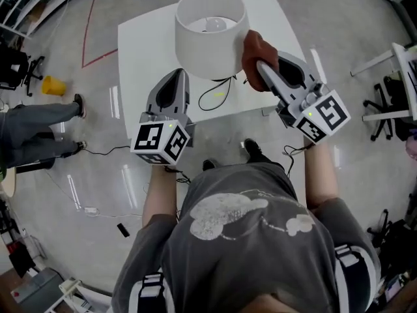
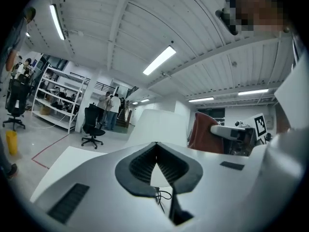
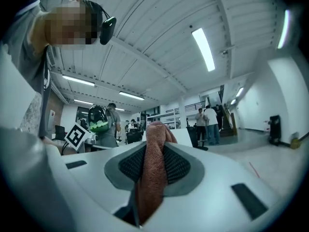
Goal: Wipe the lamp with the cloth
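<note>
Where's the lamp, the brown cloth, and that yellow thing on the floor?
lamp (image 1: 208,41), head view, side of the white shade.
brown cloth (image 1: 256,47), head view, bunched end beside the shade.
yellow thing (image 1: 53,85), head view, its middle.

No words, numbers or brand names can be read anywhere. The only signs are black-and-white square markers: on the cube (image 1: 161,142) of the left hand-held gripper (image 1: 177,75) and on the cube (image 1: 321,116) of the right hand-held gripper (image 1: 262,67). The person's shirt (image 1: 260,253) carries a pale print (image 1: 221,215) with no legible letters.
</note>
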The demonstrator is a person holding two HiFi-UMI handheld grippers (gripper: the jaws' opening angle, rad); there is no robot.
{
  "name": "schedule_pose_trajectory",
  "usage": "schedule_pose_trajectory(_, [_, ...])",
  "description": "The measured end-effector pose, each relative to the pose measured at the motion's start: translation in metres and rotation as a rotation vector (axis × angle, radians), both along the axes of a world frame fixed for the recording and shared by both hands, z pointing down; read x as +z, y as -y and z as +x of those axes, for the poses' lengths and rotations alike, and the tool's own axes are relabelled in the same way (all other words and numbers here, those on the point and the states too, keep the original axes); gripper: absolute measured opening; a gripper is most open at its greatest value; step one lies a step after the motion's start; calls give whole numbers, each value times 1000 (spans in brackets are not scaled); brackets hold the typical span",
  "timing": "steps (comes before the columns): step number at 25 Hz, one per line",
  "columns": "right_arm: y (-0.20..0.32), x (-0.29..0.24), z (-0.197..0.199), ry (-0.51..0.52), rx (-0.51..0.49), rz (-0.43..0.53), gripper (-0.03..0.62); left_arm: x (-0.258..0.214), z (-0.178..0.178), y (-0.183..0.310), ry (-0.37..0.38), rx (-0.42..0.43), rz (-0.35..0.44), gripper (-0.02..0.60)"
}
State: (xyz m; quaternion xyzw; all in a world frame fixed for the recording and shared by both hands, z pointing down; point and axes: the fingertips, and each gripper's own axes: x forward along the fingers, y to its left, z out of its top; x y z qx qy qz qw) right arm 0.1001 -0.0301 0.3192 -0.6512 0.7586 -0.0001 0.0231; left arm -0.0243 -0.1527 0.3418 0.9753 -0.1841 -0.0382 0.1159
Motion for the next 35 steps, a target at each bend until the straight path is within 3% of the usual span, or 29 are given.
schedule_pose_trajectory(5, [19, -29, -8, -35, 62, 43, 86, -14, -5, -3, -30, 78, 17, 8])
schedule_pose_trajectory(14, [36, 14, -38, -6, 83, -68, 86, -3, -20, -17, -14, 149, -14, 8])
schedule_pose_trajectory(21, [39, 74, -41, 5, 16, -216, 86, 20, -11, -22, 52, 110, -51, 8])
schedule_pose_trajectory(35, [36, 127, -74, 100, -180, -275, 86, 41, -11, -32, 152, -17, -64, 8])
